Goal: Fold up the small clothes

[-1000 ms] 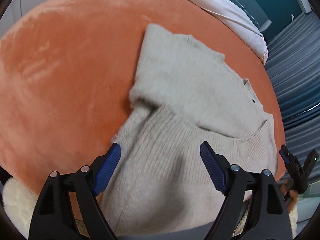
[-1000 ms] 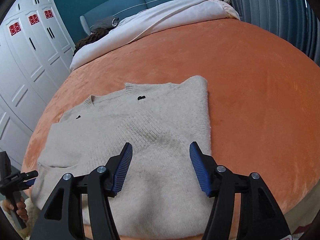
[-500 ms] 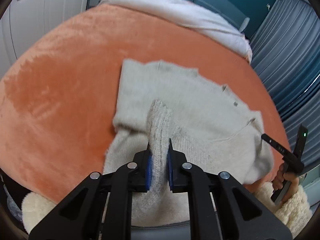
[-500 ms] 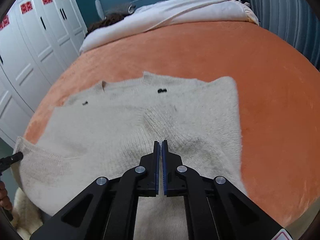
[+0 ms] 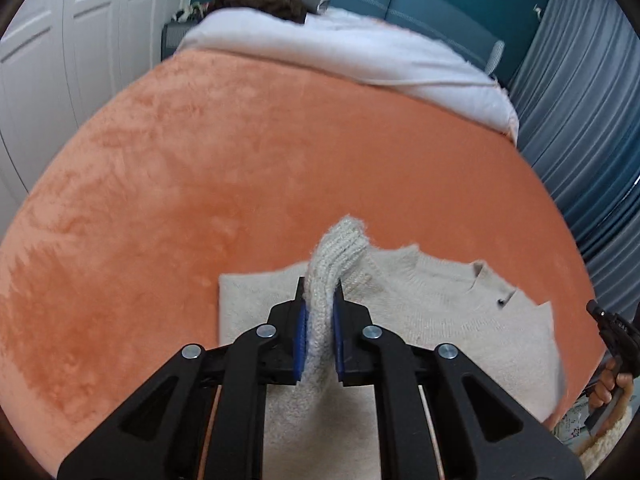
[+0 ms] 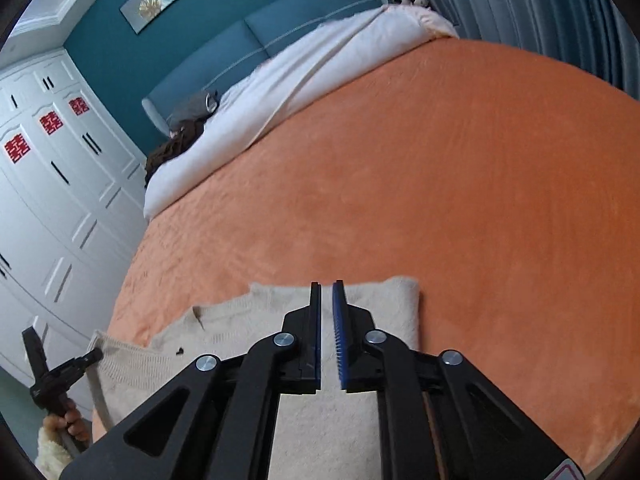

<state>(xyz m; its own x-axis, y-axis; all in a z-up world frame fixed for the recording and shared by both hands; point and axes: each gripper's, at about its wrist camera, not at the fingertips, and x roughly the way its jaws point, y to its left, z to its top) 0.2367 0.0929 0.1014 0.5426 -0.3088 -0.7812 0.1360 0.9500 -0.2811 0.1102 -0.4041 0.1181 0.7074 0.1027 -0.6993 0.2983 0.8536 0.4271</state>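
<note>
A small beige knit sweater (image 5: 440, 320) lies on the orange bedspread (image 5: 240, 160) near the front edge, neckline toward the headboard. My left gripper (image 5: 320, 292) is shut on a bunched ribbed edge of the sweater (image 5: 340, 248) and holds it lifted above the rest. In the right wrist view the sweater (image 6: 248, 332) lies below my right gripper (image 6: 327, 292). Its jaws stand nearly shut with a narrow gap; whether they pinch cloth is hidden. The other gripper shows at the far left of this view (image 6: 52, 376).
A white duvet (image 5: 360, 52) is bunched at the head of the bed, with dark clothes (image 6: 180, 140) beside it. White wardrobe doors (image 6: 52, 200) stand to the left, grey curtains (image 5: 580, 120) to the right.
Both grippers have risen and tilted up toward the headboard, carrying the sweater's near edge over its body. One second ago both were open; they shut half a second ago.
</note>
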